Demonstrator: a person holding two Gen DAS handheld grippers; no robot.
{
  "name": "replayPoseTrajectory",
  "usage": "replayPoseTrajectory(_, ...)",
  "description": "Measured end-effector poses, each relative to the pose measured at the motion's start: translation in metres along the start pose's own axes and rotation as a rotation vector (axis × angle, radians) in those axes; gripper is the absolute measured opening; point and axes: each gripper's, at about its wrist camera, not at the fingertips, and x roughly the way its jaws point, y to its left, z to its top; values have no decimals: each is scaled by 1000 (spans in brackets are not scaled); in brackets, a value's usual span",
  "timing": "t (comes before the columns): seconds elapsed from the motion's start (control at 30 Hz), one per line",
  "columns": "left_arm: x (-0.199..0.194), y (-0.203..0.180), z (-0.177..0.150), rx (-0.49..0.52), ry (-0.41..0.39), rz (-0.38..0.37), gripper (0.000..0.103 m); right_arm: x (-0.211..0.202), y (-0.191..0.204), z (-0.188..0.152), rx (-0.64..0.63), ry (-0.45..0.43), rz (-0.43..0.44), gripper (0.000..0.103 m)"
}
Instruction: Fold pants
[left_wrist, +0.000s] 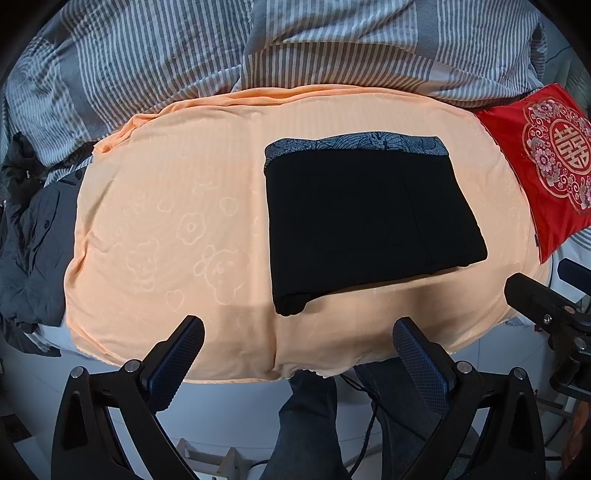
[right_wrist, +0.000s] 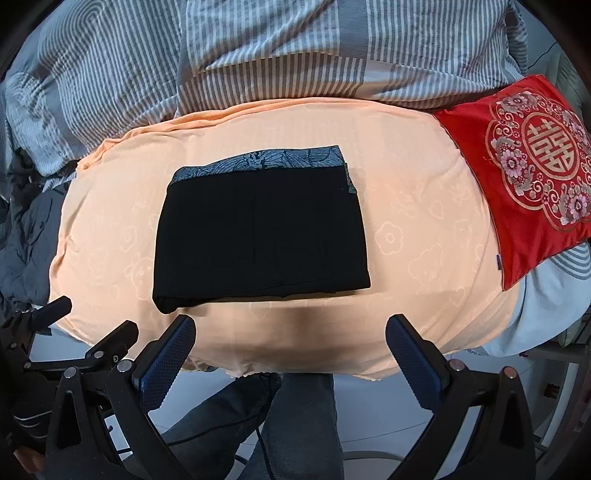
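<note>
I see both tools spread wide, empty: left tool (left_wrist: 297, 332), right tool (right_wrist: 290, 330). Black pants (right_wrist: 258, 229) folded into rectangle on peach blanket (right_wrist: 424, 236), just ahead of fingertips, untouched. Red cushion (right_wrist: 532, 166) far right.

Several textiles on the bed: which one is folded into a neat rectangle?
The black pants, lying folded on the peach blanket. The dark jacket lies crumpled and the striped duvet bunched.
</note>
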Motion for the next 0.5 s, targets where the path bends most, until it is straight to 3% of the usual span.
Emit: replayPoseTrajectory(0.5, -4, -2, -1, 21, -38, -4, 103, 2, 6, 1, -21, 9, -23, 103)
